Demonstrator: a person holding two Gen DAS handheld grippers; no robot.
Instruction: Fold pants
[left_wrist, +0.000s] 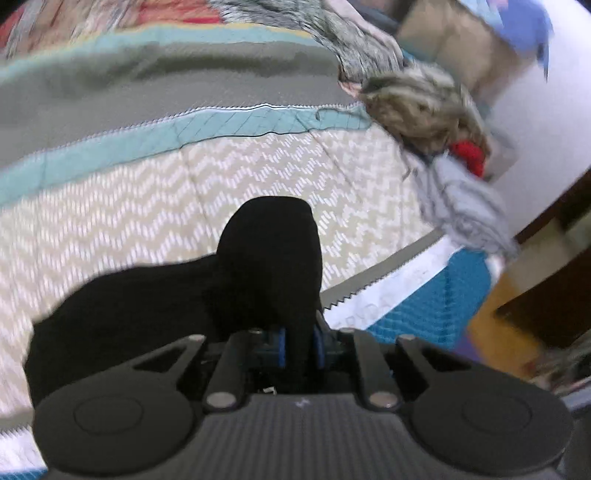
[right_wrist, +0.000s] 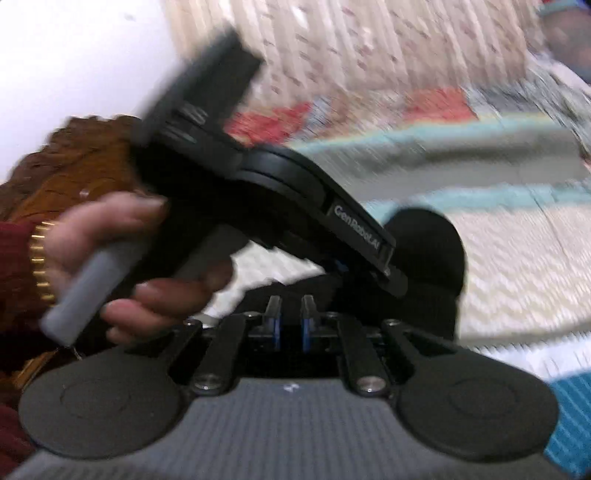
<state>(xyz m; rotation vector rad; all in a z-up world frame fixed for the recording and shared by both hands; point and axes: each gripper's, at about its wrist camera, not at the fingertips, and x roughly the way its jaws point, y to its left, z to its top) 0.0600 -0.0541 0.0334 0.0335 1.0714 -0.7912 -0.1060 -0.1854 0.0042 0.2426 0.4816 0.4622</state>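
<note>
Black pants (left_wrist: 266, 258) pinched by left gripper (left_wrist: 300, 347); right gripper (right_wrist: 290, 325) narrowed

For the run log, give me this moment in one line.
left tongs: shut on black pants | right tongs: unclear, beside pants | surface: chevron quilt

The bed (left_wrist: 129, 206) carries black pants (left_wrist: 147, 295) near, grey clothes (left_wrist: 465, 214) right, a furry blanket (left_wrist: 417, 107) far.
</note>
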